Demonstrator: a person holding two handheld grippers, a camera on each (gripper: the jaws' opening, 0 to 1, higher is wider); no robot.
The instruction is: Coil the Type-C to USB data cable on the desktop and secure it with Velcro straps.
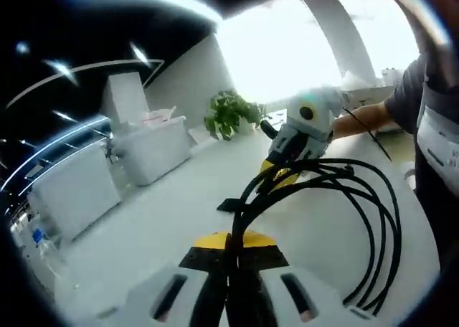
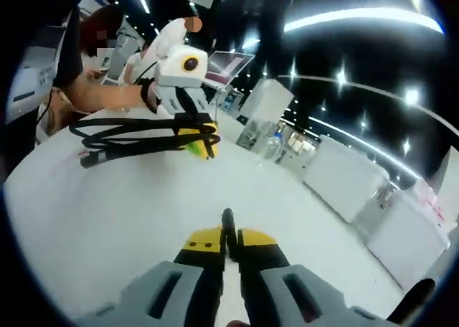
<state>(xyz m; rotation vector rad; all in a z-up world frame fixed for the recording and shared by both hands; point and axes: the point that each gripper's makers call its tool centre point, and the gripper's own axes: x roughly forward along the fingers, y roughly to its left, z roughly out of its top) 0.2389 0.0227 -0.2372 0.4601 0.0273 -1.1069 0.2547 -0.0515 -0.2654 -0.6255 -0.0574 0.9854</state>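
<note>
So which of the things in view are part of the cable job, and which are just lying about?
Job:
- coiled black cable, held by left gripper
- black strap around the bundle
- right gripper, fingers closed on a thin black piece

Lying about:
- potted plant
- white bins
- water bottle

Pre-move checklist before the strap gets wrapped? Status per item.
1. Cable coiled in loops: ok.
2. Left claw shut on the coil bundle: ok.
3. Velcro strap on the bundle near the left claw: ok; fastened or loose: cannot tell.
4. Right claw shut on something thin and dark: cannot tell what.
5. Coil lifted off the white desktop: ok.
6. Cable connector ends tucked in: cannot tell.
</note>
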